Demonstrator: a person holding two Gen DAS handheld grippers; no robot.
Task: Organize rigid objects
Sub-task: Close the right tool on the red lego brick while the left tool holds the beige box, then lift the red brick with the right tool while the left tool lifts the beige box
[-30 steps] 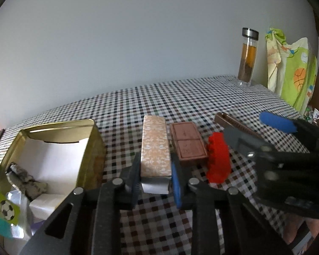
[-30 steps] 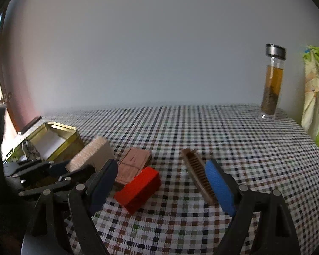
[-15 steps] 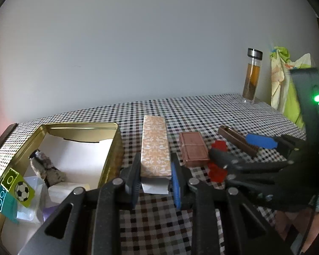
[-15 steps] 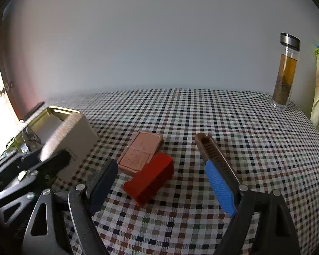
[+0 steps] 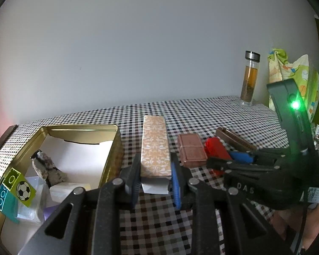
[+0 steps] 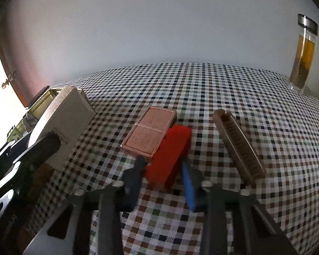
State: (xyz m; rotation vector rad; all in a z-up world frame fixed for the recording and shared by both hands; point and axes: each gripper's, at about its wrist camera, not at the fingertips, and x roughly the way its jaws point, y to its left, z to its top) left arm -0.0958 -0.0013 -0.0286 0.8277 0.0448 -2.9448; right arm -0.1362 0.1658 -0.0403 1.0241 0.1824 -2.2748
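My left gripper (image 5: 155, 159) is shut on the near end of a long box with an orange-and-white pattern (image 5: 154, 140), held just right of an open gold tin (image 5: 111, 155). In the right wrist view my right gripper (image 6: 162, 166) is closing its jaws on a red block (image 6: 172, 146) that lies on the checked cloth. One pad touches each long side of the block. A flat brown box (image 6: 151, 131) lies against the block's left side. A brown ridged bar (image 6: 238, 144) lies to the right.
The tin holds a stone (image 5: 44, 167), white packets and a football sticker (image 5: 21, 188). A glass bottle of amber liquid (image 5: 249, 78) stands at the table's far right corner, with a bright patterned cloth (image 5: 291, 70) beside it. A white wall backs the table.
The right gripper came down over the red block and its wide jaws closed in on it. The left gripper kept its hold on the patterned box and shifted slightly.
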